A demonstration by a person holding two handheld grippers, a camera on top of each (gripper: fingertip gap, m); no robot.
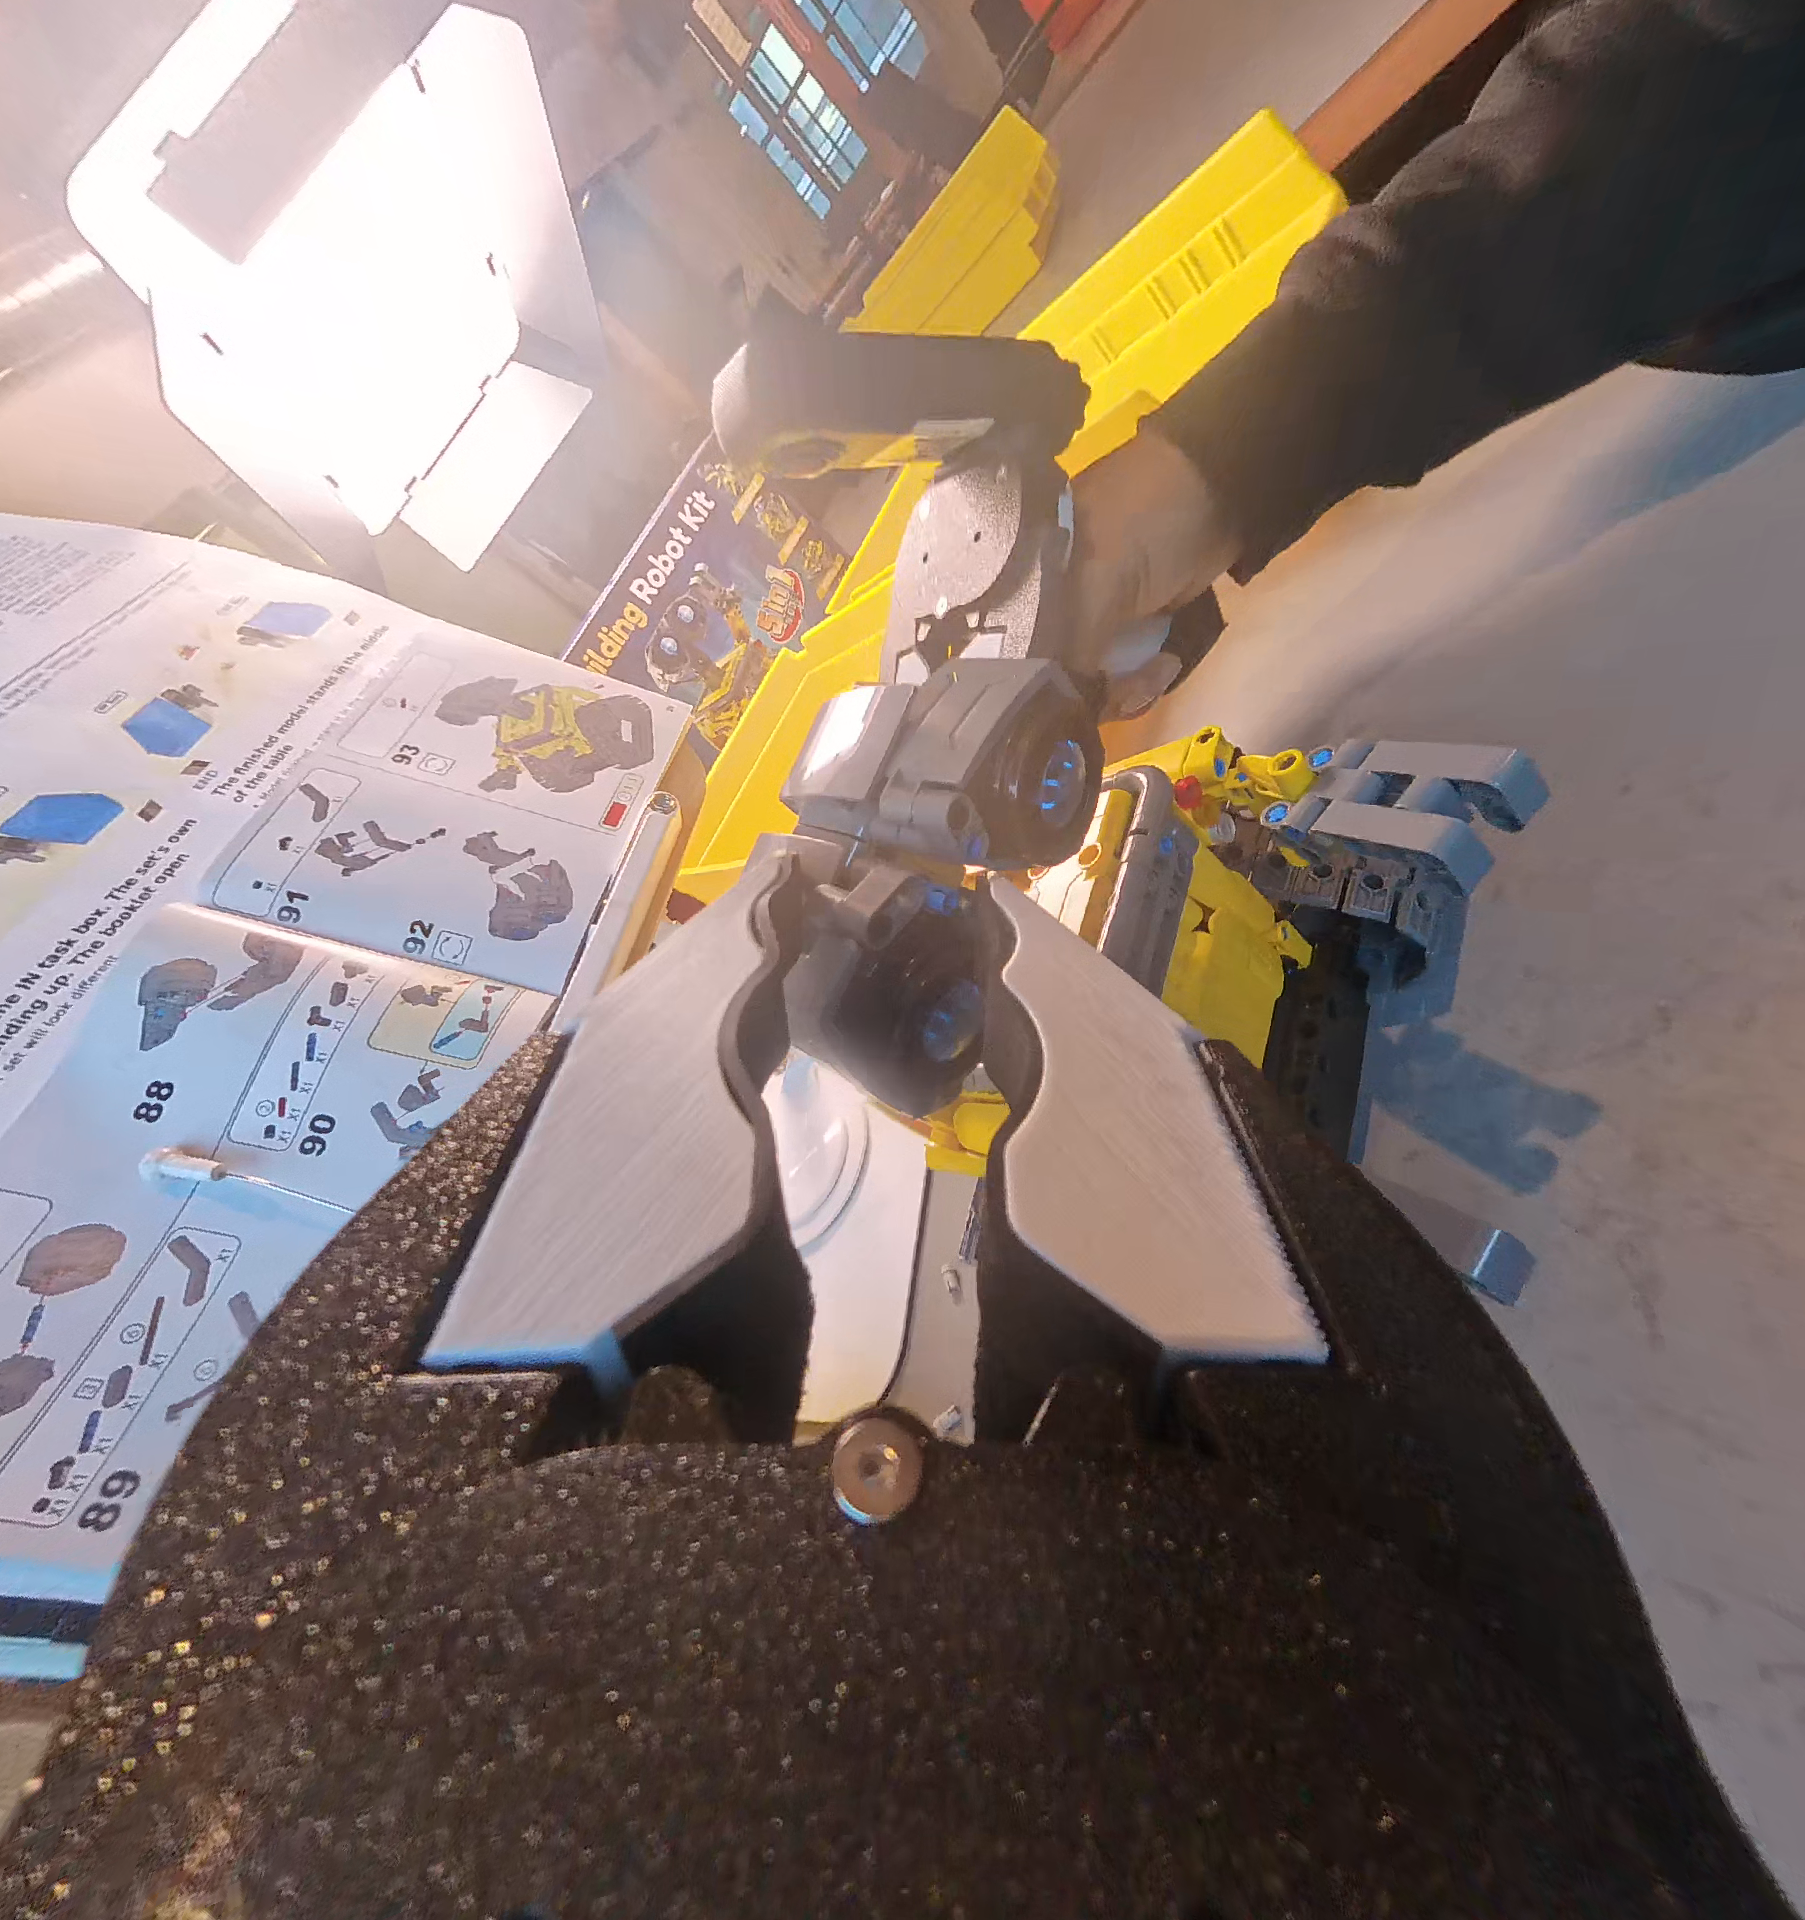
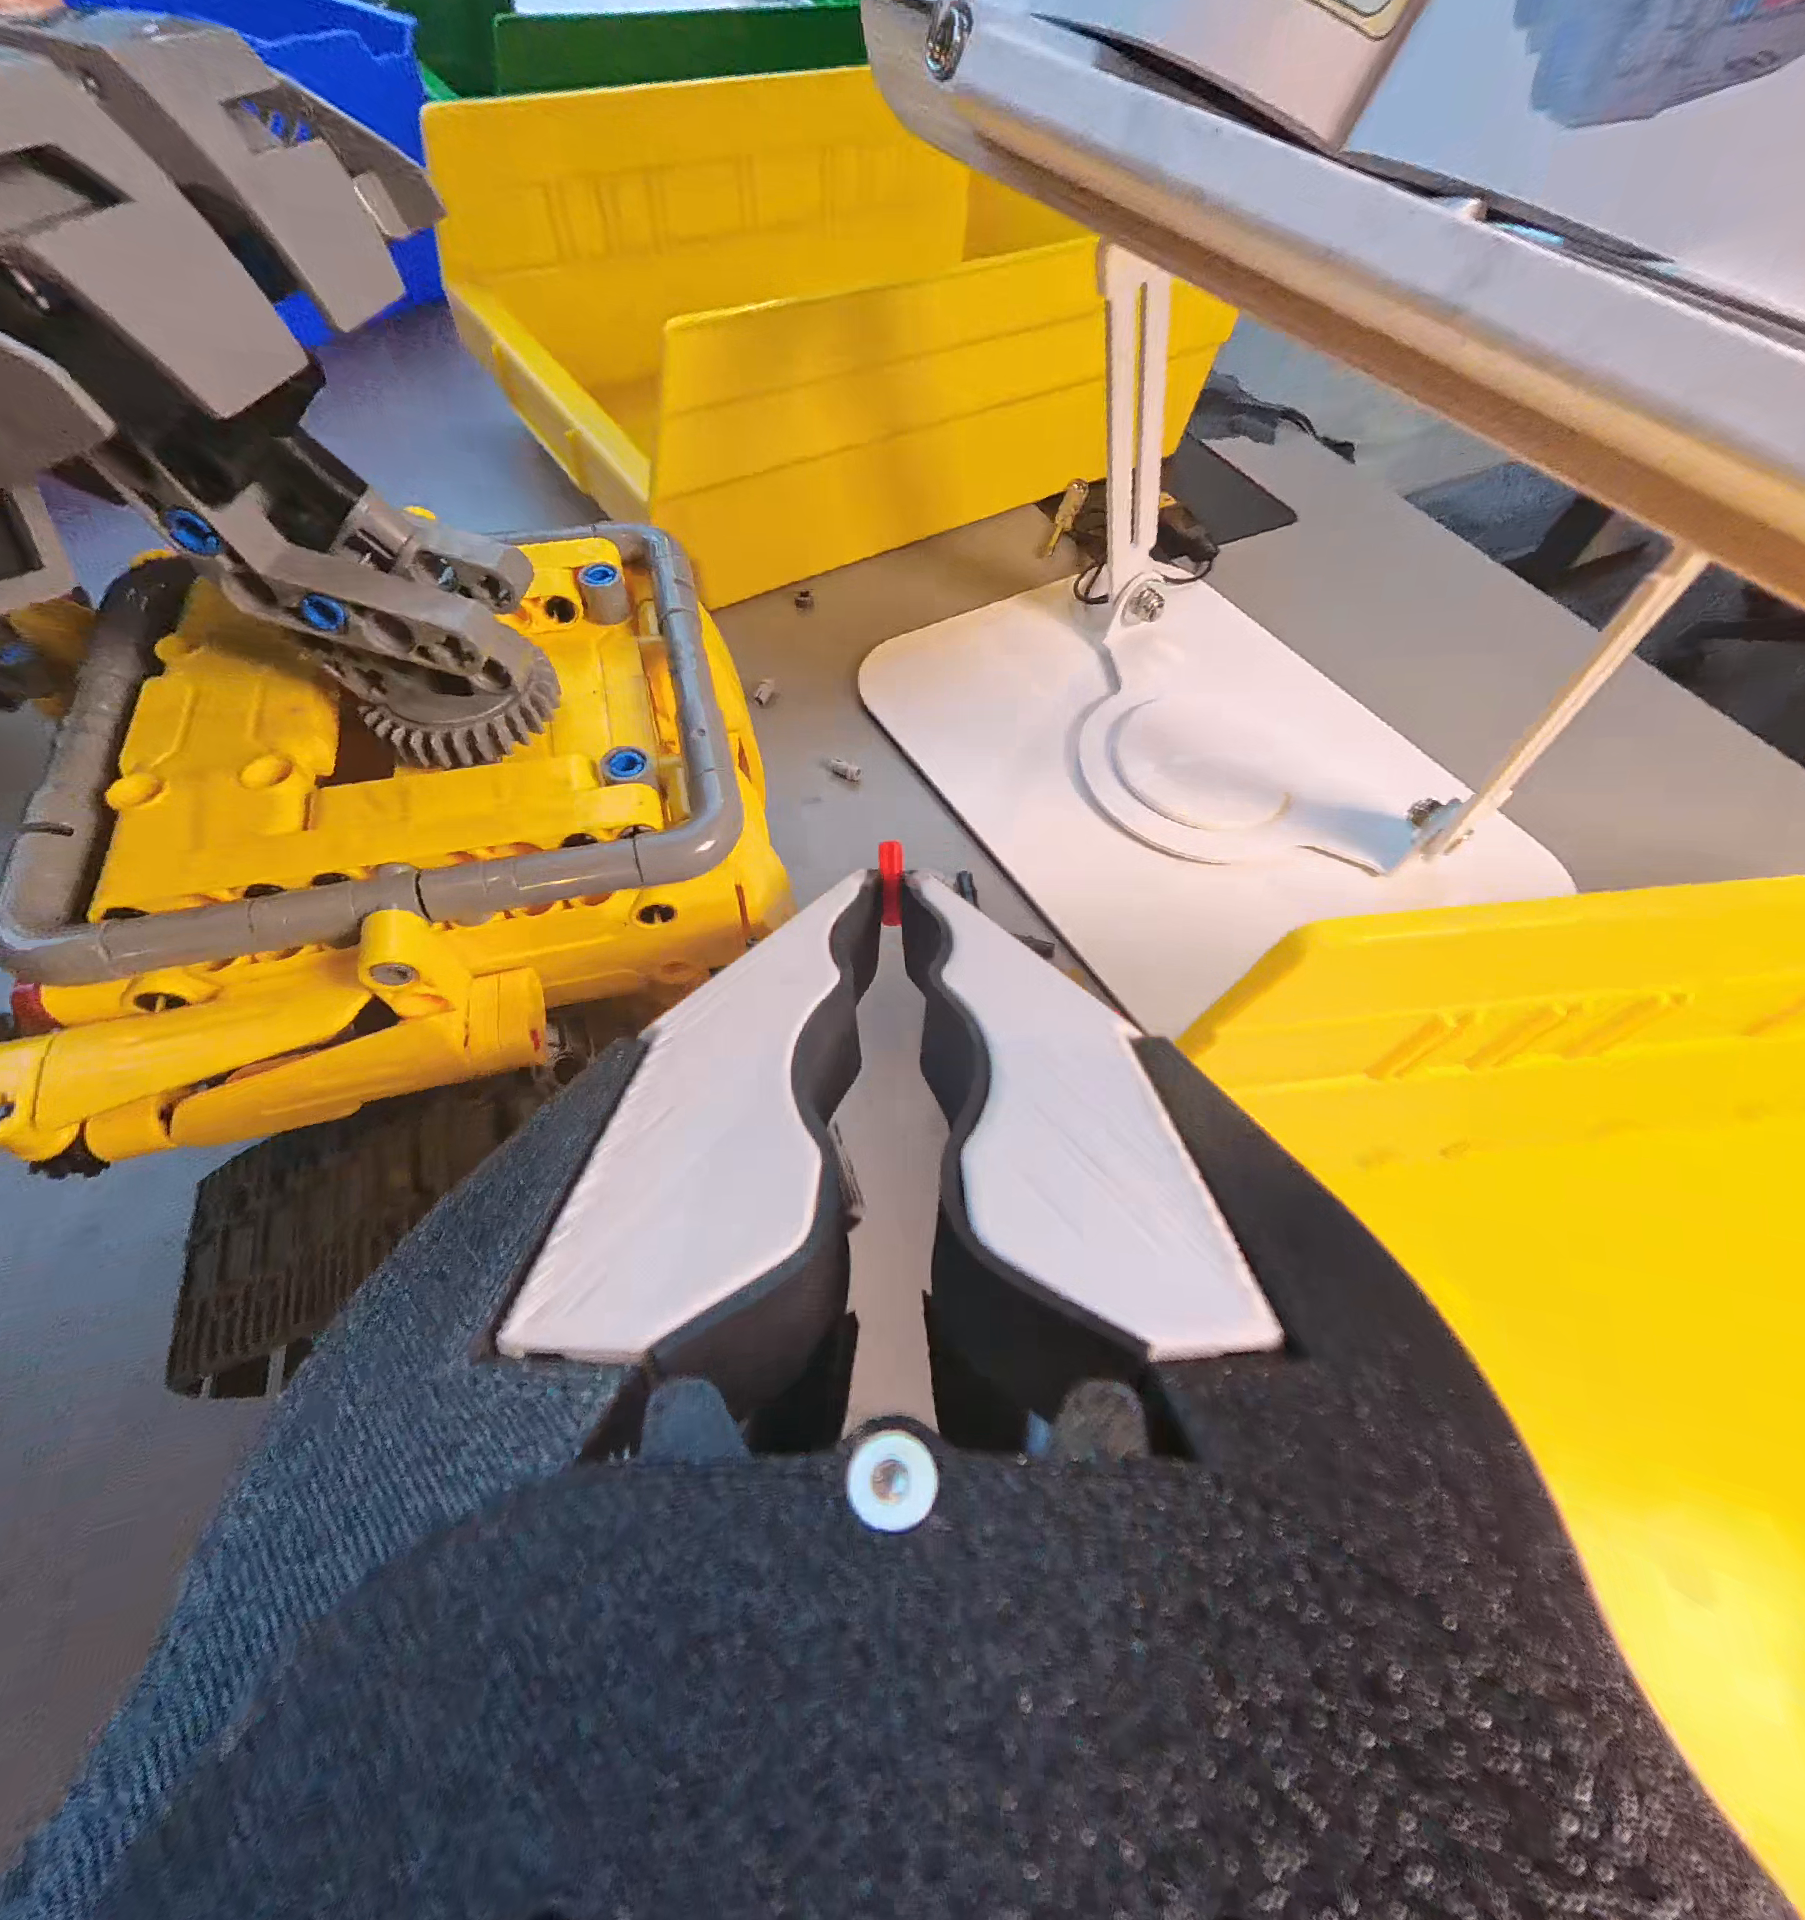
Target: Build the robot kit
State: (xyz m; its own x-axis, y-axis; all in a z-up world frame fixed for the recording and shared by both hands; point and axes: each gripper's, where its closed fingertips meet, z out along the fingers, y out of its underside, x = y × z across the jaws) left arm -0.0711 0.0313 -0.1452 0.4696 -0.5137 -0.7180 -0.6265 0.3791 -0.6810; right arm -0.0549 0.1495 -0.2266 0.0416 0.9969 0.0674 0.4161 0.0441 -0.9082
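Left wrist view: left gripper (image 1: pixel 882 883) clamped on grey toy head (image 1: pixel 939 790), above yellow toy body (image 1: pixel 1210 935); booklet (image 1: pixel 254 883) beside. Right wrist view: right gripper (image 2: pixel 890 883) pinching small red peg (image 2: pixel 890 868), beside yellow toy body (image 2: pixel 378 790); yellow bin (image 2: pixel 815 312) behind.

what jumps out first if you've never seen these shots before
The left claw grips the grey binocular-eyed head of a yellow brick-built tracked robot on the grey table. The right claw pinches a tiny red pin beside it. Yellow bins stand behind.
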